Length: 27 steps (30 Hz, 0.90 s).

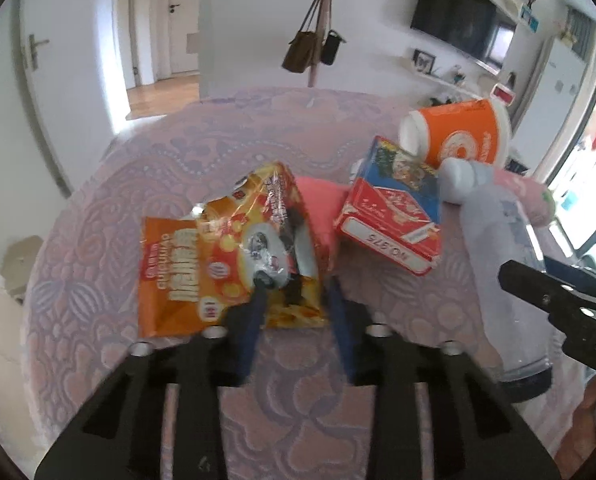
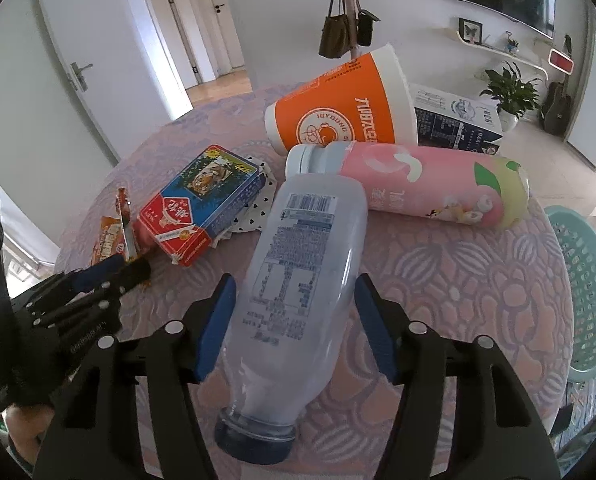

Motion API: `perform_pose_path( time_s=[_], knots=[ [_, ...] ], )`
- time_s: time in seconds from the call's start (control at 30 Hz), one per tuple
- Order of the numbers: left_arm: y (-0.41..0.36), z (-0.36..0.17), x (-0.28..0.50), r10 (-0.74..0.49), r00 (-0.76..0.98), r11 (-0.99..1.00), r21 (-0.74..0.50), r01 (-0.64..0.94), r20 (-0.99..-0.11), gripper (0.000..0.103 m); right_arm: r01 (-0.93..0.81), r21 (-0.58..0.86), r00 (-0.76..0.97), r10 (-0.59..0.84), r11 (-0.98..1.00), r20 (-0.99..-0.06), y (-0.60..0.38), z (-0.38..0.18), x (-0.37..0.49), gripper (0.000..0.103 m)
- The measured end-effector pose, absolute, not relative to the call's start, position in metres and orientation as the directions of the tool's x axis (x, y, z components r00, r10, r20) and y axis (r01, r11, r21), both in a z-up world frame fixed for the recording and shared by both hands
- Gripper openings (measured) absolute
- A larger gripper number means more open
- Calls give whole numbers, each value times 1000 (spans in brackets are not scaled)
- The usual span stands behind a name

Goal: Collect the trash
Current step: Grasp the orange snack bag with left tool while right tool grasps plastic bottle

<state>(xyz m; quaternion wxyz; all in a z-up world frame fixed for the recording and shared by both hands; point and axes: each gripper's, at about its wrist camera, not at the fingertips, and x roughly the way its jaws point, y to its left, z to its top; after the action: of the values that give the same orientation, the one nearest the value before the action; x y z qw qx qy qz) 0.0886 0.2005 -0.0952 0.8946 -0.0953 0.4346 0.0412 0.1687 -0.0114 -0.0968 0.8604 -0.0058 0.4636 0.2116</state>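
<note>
Trash lies on a round table with a pink patterned cloth (image 1: 146, 184). My left gripper (image 1: 296, 284) straddles the lower edge of an orange snack bag (image 1: 234, 256); its jaws stand apart around the bag. My right gripper (image 2: 294, 296) has its blue fingers (image 2: 218, 320) on both sides of a pale blue plastic bottle (image 2: 298, 264) lying on the table, close to its sides; the bottle also shows in the left wrist view (image 1: 502, 264). A red and blue card box (image 2: 202, 200), an orange paper cup (image 2: 342, 104) and a pink bottle (image 2: 430, 184) lie beyond.
A teal plastic basket (image 2: 586, 280) stands off the table's right edge. A printed carton (image 2: 454, 120) sits behind the cup. A coat stand with bags (image 2: 346, 28), doors and a wall TV (image 1: 462, 16) are in the room behind.
</note>
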Motion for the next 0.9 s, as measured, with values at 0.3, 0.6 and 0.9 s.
perform_pose_path(
  time_s=[0.3, 0.6, 0.9],
  knots=[
    [209, -82, 68, -103, 692, 949, -279, -147, -714, 0, -383, 194, 543, 390, 903, -744, -36, -71, 155, 54],
    [197, -72, 82, -14, 660, 971, -168, -171, -751, 78, -353, 223, 559, 396, 909, -729, -55, -61, 160, 54],
    [183, -97, 114, 132, 547, 974, 6, -226, -827, 22, -365, 221, 552, 402, 904, -731, -46, -65, 158, 54]
  ],
)
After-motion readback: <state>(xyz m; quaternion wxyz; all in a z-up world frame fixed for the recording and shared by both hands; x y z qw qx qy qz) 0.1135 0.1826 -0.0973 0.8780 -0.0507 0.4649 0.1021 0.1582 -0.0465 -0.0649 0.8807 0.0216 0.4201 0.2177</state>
